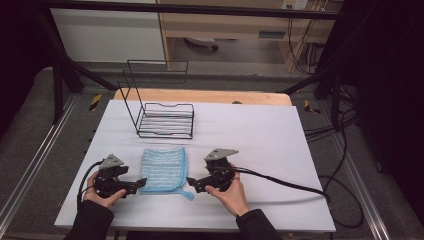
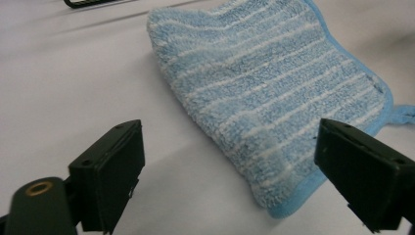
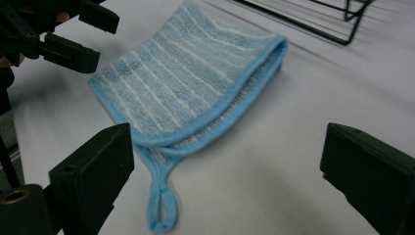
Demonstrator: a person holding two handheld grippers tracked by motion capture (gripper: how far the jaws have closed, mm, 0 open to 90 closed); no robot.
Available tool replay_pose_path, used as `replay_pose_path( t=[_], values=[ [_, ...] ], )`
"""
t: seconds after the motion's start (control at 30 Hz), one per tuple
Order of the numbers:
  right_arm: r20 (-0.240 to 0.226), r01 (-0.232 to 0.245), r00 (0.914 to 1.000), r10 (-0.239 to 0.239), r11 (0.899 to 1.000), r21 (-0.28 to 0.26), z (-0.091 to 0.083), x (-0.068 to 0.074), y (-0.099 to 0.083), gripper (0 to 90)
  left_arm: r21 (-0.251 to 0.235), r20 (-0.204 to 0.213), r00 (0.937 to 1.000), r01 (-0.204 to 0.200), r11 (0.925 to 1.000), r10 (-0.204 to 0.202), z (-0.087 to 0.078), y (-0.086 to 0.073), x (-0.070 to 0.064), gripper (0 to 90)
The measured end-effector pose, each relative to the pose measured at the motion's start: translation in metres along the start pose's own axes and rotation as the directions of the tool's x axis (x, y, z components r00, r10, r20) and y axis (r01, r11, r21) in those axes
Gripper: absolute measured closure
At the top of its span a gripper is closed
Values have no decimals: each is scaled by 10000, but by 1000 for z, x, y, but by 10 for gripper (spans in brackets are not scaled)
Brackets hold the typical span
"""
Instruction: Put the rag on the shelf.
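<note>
Laboratory recording station. A black metal frame (image 1: 60,75), trailing black cables (image 1: 345,120) and a white-covered table (image 1: 250,130) indicate it.

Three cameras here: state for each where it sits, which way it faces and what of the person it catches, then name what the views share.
High view: above the person's side, facing forward and down on the white table; both forearms, left gripper, right gripper.
Left gripper view: rides the left gripper, looks between its open jaws at the blue cloth.
Right gripper view: rides the right gripper, faces the cloth's hanging loop, with the left gripper beyond.
Shared: the cloth and the wire rack.
</note>
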State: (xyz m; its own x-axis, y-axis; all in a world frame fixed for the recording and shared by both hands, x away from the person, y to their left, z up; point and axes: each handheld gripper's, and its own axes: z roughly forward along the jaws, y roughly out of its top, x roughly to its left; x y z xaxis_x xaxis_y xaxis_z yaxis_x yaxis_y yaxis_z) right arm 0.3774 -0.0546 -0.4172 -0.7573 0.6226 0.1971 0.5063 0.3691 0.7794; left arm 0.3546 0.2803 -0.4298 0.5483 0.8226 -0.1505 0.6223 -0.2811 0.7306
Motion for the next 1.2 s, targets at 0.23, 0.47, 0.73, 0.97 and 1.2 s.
replay_pose_path(
  t=[0.23, 0.47, 0.73, 0.97, 1.2],
  values=[
    [122, -104, 9999, 96, 9981, 606, 41, 11, 3, 273, -88, -144, 9999, 27, 10000, -28, -2, 0, 3, 70],
    [35, -461, 9989, 459, 9954, 837, 56, 12, -4, 405, -145, -200, 9998, 97, 9998, -100, -2, 0, 4, 76],
    [50, -753, 9972, 752, 9929, 919, 55, 18, -9, 491, -137, -250, 9996, 87, 9999, -90, -2, 0, 4, 78],
    [-331, -1281, 9907, 1318, 9872, 955, 56, 23, -12, 680, -114, -235, 9997, 56, 9999, -59, -1, 0, 3, 81],
    [-349, -1733, 9837, 1766, 9815, 820, 56, 26, -13, 774, -134, -230, 9997, 64, 9999, -67, -2, 0, 3, 83]
  ],
)
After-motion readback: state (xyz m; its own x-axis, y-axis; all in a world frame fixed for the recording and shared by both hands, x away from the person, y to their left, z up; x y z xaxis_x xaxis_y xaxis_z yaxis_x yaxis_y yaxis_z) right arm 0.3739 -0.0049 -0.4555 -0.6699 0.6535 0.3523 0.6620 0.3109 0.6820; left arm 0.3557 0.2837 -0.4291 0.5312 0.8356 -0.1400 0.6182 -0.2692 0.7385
